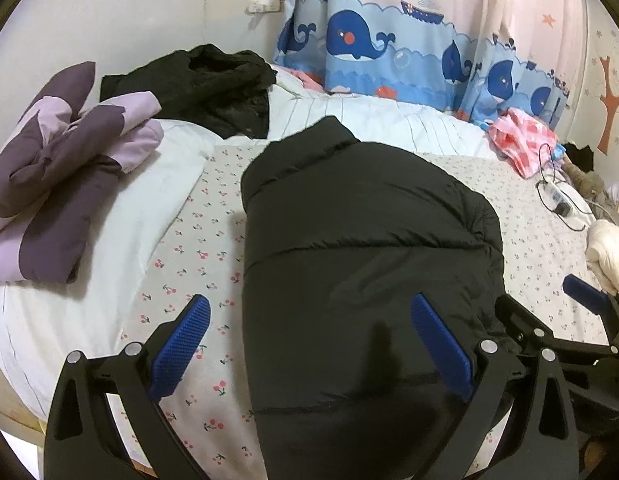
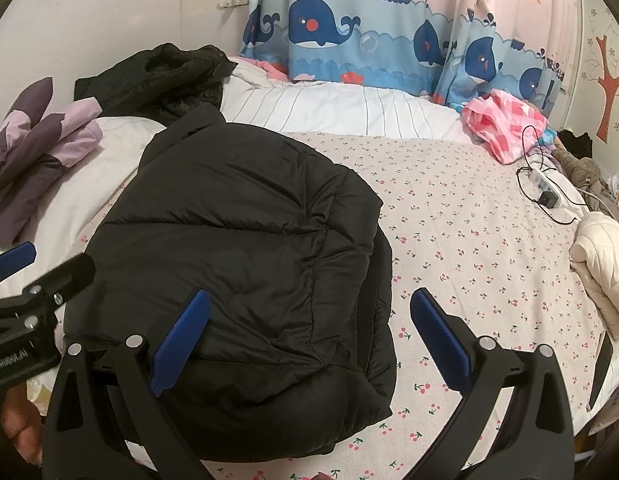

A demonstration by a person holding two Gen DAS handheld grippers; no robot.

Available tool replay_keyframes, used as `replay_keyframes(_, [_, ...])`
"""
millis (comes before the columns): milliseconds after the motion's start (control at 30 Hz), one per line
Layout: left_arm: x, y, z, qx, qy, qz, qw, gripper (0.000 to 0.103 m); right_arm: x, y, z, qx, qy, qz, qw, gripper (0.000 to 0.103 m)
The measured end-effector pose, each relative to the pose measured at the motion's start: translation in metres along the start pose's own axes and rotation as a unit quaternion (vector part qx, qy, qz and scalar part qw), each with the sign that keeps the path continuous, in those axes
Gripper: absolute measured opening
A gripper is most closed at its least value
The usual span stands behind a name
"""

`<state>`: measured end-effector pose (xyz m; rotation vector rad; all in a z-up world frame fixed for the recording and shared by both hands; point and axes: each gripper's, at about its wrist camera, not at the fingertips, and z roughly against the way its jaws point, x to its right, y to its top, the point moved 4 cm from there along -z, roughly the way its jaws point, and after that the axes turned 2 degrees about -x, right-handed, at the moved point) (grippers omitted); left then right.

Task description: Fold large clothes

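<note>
A bedroom, with a whale-print curtain (image 1: 389, 44) hanging behind a bed (image 2: 469, 232) covered in a cherry-print sheet. A black puffer jacket (image 1: 361, 248) lies folded into a compact block on the sheet, collar end toward the curtain, near the bed's front edge. In the left wrist view the left gripper (image 1: 309, 348) hangs over the jacket's left edge with its blue fingers (image 1: 181, 344) spread wide and nothing between them: one finger is above the sheet, the other above the jacket. In the right wrist view the right gripper (image 2: 309, 340) is likewise wide open and empty, astride the jacket's right edge, one finger over the black fabric and one over the sheet. Further back to the left, a purple and lilac garment (image 1: 65, 168) rests folded on a white pillow (image 1: 141, 200), and a crumpled black garment (image 1: 201, 80) lies behind it. A pink checked cloth (image 2: 505, 120) sits near the curtain on the right, beside a white power strip (image 2: 545, 188) with its black cable. A cream quilted garment (image 2: 601, 264) lies at the bed's right edge
</note>
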<state>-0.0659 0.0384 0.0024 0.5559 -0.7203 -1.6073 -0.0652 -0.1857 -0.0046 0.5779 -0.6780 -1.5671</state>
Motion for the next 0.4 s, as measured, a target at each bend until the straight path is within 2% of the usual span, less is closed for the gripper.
replay_keyframes(133, [0.003, -0.003, -0.003, -0.006, 0.02, -0.008, 0.9998, 0.096, 0.002, 0.0, 0.0, 0.002, -0.002, -0.002, 1.0, 0.097])
replay_keyframes(267, [0.005, -0.007, -0.01, -0.028, 0.015, -0.01, 0.9995, 0.096, 0.003, 0.0, -0.002, 0.003, -0.005, -0.002, 1.0, 0.097])
replay_keyframes(400, [0.006, -0.009, -0.01, -0.028, 0.019, -0.014, 0.9993, 0.096, 0.007, 0.0, -0.003, 0.002, -0.005, -0.003, 1.0, 0.097])
